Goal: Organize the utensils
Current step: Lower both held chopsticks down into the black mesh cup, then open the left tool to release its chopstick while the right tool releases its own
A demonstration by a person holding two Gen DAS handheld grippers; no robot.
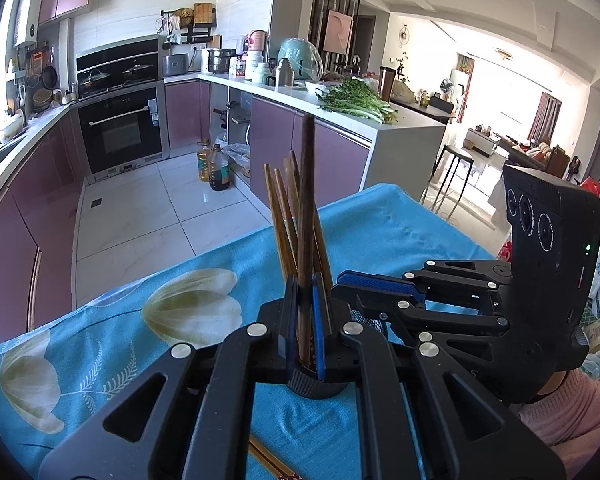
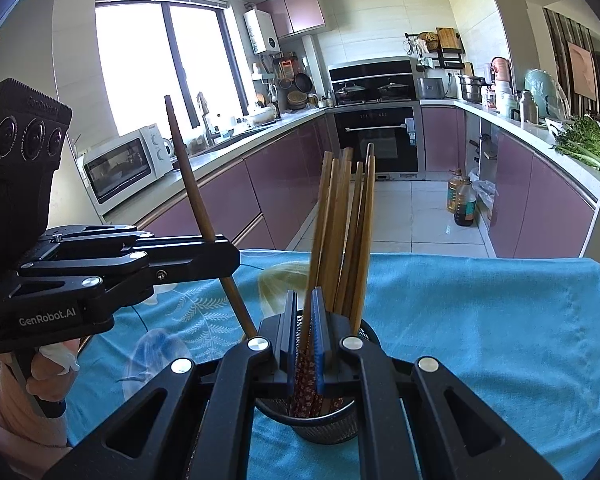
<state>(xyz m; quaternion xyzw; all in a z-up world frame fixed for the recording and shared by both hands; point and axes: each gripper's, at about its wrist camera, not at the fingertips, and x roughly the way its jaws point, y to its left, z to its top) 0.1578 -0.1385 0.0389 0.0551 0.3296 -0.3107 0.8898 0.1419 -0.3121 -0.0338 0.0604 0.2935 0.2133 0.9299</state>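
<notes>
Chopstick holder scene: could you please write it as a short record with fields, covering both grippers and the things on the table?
left gripper: shut on a dark chopstick, nearly upright
right gripper: shut on a light chopstick, above the mesh holder
mesh holder: black, stands on the blue cloth, several chopsticks inside
loose chopsticks: lying on the cloth

We are holding a gripper in each hand, both angled downward and side by side. Our left gripper (image 1: 305,312) is clamping its jaws on a single dark chopstick (image 1: 307,200), keeping it nearly upright. Our right gripper (image 2: 303,320) is pinching its jaws on a chopstick with a patterned end (image 2: 305,376). Our left hand (image 2: 52,360) is gripping its handle, a pink sleeve (image 2: 16,412) covering the wrist.
</notes>
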